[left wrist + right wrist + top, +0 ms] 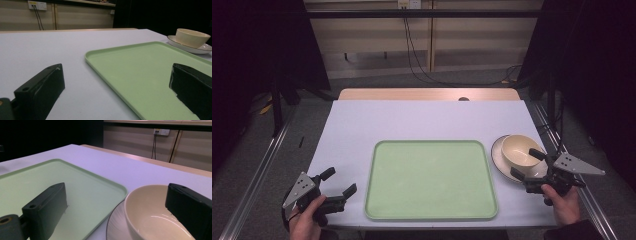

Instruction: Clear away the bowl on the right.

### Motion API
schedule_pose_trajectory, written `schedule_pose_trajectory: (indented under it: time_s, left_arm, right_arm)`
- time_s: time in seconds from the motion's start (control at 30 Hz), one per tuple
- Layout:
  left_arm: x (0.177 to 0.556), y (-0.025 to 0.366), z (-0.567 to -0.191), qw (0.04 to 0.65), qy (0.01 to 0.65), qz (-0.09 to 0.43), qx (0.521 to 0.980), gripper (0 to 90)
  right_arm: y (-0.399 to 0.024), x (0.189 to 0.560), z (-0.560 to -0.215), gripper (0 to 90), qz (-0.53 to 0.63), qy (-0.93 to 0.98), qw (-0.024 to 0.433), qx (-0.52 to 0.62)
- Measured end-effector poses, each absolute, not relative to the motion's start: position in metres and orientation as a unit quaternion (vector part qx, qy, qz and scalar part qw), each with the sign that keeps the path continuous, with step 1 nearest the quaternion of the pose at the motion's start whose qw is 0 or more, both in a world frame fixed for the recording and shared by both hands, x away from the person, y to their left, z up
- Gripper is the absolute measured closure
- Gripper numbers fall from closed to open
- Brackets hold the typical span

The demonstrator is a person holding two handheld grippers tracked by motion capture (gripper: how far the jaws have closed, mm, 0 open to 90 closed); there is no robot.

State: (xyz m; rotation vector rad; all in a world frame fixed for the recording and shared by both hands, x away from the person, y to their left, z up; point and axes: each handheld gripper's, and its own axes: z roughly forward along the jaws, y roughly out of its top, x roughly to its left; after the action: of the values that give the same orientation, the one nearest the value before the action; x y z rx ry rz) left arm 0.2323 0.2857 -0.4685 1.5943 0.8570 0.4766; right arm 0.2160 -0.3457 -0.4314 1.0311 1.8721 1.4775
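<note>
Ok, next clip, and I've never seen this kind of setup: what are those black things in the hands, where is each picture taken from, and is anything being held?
No robot here: a person holds a two-jaw tool in each hand. The high view looks down from above the person's side of the table. The other two pictures come from cameras riding on the tools, each looking out along its own pair of black jaws.

On the pale table lies an empty light green tray. To its right, a cream bowl sits on a white saucer with a dark rim.

The left gripper rests near the tray's left edge, jaws open, holding nothing. The right gripper is at the bowl with its jaws wide, one jaw over the bowl's inside and one outside the rim. It looks set to take the bowl but grips nothing yet.
</note>
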Motion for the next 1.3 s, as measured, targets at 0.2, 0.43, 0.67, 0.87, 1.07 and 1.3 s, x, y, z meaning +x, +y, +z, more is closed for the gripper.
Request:
schedule_pose_trajectory:
  time_s: [0.2,0.43,0.67,0.87,1.07,1.3]
  left_arm:
    - [0.232,0.286,-0.468,0.59,0.366,0.208,0.689,0.1]
    - [0.232,0.286,-0.468,0.59,0.366,0.206,0.689,0.1]
    - [0.232,0.286,-0.468,0.591,0.368,0.205,0.688,0.1]
    - [0.232,0.286,-0.468,0.594,0.367,0.205,0.686,0.1]
    - [0.232,0.286,-0.468,0.591,0.367,0.205,0.688,0.0]
    - [0.231,0.286,-0.468,0.593,0.368,0.208,0.685,0.1]
  right_arm:
    - [-0.344,0.217,-0.433,2.8,0.542,0.702,0.263,0.381]
    - [-0.348,0.217,-0.432,2.1,0.543,0.706,0.251,0.38]
    - [-0.351,0.217,-0.43,2.3,0.548,0.712,0.229,0.374]
    - [-0.356,0.216,-0.428,3.4,0.543,0.702,0.244,0.392]
    - [-0.361,0.217,-0.426,3.9,0.536,0.704,0.251,0.393]
    - [-0.37,0.223,-0.425,3.6,0.518,0.711,0.252,0.403]
